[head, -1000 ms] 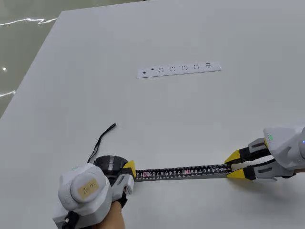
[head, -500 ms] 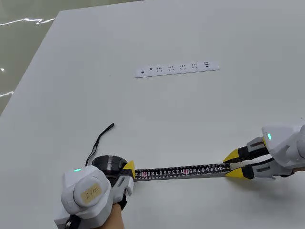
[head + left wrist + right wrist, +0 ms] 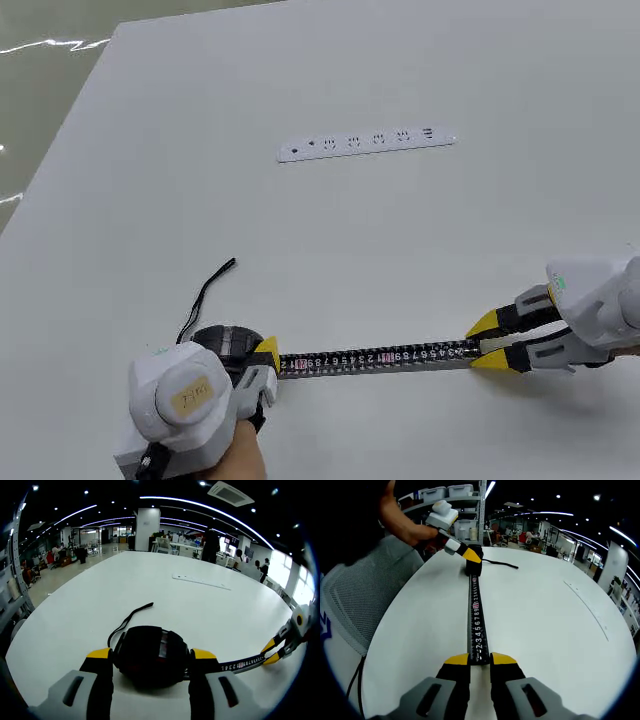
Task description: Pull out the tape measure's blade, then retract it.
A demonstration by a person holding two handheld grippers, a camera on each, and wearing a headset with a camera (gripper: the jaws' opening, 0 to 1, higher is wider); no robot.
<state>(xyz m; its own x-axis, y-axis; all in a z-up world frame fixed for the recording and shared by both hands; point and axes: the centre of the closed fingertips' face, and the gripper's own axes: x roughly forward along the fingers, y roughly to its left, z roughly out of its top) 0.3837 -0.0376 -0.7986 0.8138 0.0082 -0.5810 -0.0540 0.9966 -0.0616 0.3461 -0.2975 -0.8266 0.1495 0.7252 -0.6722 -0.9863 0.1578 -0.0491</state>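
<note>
Presently held: you have the tape measure case clamped between the jaws of the left gripper, one pad on each flank, so the body cannot slide while the blade is under pull.
Case position: on your side of the power strip, well apart from it, just beyond its left end.
Blade: the black blade lies drawn out along the table, roughly parallel to the power strip and on your side of it.
Right gripper: the right gripper has its jaws pressed onto the blade's free end, pinching it, below the strip's right end. By judgement, that grip stops the spring hauling the blade home.
Cord: a black wrist cord trails slack from the case toward the power strip, clear of both grippers.
Stage, by judgement: extension done or nearly so; retraction not begun.
Left gripper view adds: both yellow pads seated on the case's sides, which the head view hides under the gripper body.
Right gripper view adds: numerals legible down to the jaws; blade straight, untwisted.
Head view adds: the whole span against the power strip.
</note>
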